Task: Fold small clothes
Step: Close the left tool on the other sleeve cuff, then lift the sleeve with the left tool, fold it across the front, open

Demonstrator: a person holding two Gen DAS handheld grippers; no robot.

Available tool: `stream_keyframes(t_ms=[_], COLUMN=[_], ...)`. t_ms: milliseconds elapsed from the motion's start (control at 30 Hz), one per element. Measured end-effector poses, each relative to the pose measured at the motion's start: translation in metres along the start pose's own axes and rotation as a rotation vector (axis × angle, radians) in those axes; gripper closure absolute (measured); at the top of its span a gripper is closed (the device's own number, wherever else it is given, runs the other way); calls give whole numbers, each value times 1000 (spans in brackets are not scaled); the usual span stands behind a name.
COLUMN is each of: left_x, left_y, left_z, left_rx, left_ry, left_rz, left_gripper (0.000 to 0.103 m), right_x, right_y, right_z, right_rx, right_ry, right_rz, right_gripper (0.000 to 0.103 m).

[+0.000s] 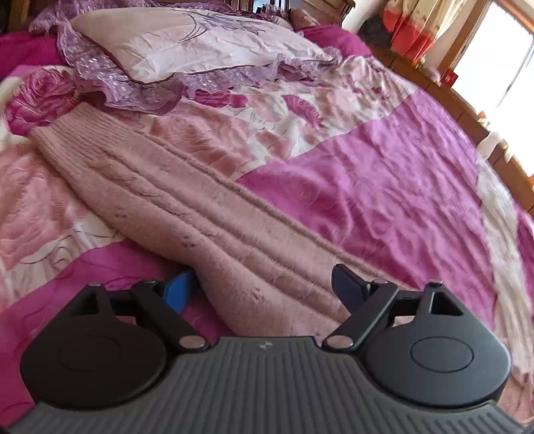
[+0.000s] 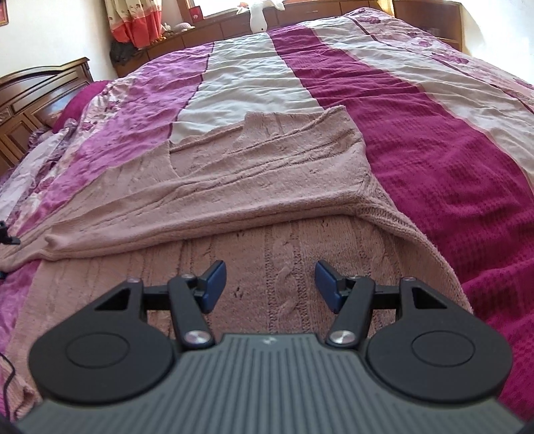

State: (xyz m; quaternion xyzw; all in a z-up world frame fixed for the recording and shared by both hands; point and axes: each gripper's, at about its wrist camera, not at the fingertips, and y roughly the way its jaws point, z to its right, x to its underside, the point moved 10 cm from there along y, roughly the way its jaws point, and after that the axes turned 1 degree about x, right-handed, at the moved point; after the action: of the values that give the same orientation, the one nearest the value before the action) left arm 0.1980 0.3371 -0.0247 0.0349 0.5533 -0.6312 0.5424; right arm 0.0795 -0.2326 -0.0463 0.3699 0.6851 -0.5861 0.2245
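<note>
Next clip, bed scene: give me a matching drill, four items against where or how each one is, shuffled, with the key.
Items
1. pink knit sweater
2. pillow
3. left gripper
4. white plush toy

Descriptions
A. open, straddling a strip of knit
B. on the wooden ledge beyond the bed
C. spread on the bedspread, one part folded over
D. frilly lilac edge, at the head of the bed

Pairs: 1-C, 2-D, 3-A, 4-B

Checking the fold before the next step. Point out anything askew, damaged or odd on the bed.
Nothing looks damaged or spilled. The pink knitted sweater is only part folded: its upper layer lies on a slant, with wrinkles and a stepped far edge rather than a straight one. Both tools are open above the knit.
</note>
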Motion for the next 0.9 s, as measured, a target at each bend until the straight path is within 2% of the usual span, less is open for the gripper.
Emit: stream_keyframes(t_ms=[67, 133, 167, 233, 333, 567, 900], left_x=[-1, -3, -4, -6, -9, -20, -17], left_y=[3, 5, 4, 1, -11, -61, -126], left_z=[-2, -5, -6, -9, -8, 40, 114], left_rx=[-12, -57, -66, -34, 27, 192, 292], left_ry=[4, 39, 51, 28, -5, 49, 194], left_rz=[2, 11, 18, 25, 48, 157, 287], left_gripper=[31, 63, 70, 87, 91, 91, 91], right_x=[1, 1, 1, 1, 0, -4, -10], right_y=[1, 2, 3, 2, 1, -1, -10], right_z=[1, 1, 1, 1, 1, 4, 9], right_rx=[6, 9, 11, 13, 14, 17, 11], right_ry=[5, 9, 10, 9, 10, 32, 54], right_rz=[-3, -3, -1, -1, 1, 13, 42], right_gripper=[42, 42, 42, 42, 42, 42, 42])
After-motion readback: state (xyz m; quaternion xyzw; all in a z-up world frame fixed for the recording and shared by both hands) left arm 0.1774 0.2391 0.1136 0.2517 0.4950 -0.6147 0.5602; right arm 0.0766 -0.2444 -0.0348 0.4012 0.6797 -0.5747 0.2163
